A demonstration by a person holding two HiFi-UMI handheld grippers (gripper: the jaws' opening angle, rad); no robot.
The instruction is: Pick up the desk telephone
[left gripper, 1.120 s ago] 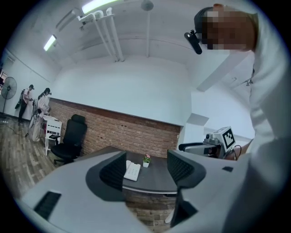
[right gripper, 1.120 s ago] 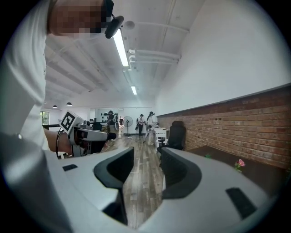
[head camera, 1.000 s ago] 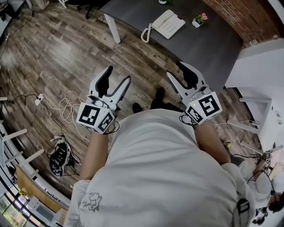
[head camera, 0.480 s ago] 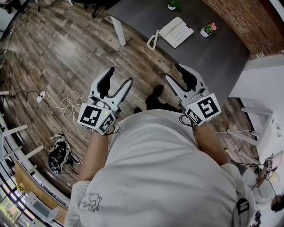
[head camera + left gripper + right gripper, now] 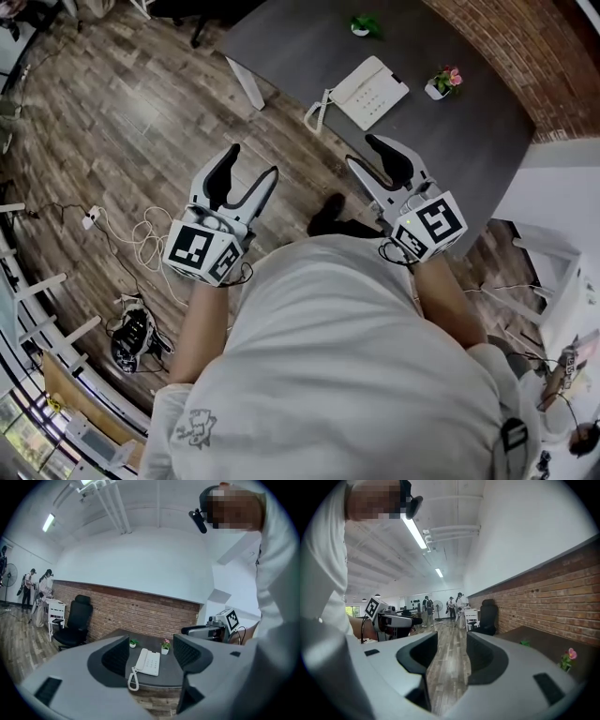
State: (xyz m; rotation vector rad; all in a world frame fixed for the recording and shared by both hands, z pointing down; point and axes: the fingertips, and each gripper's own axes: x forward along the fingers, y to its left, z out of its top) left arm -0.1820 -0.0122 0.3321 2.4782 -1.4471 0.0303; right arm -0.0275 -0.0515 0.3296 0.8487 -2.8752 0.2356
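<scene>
A white desk telephone (image 5: 371, 90) with a coiled cord lies on a dark grey desk (image 5: 441, 141) ahead of me; it also shows between the jaws in the left gripper view as the telephone (image 5: 149, 662). My left gripper (image 5: 249, 163) is held open over the wooden floor, well short of the desk. My right gripper (image 5: 364, 154) is open too, near the desk's front edge and apart from the phone. Both hold nothing. The right gripper view looks past the desk along the room; the phone is outside it.
Two small potted plants, a green one (image 5: 362, 25) and a pink-flowered one (image 5: 444, 81), stand on the desk behind the phone. A black office chair (image 5: 72, 625) and brick wall (image 5: 150, 616) are beyond. White cables (image 5: 141, 230) lie on the floor at left. People stand far off.
The desk and phone have come lower and nearer in the head view as I step toward them. Both grippers stay open in much the same pose.
</scene>
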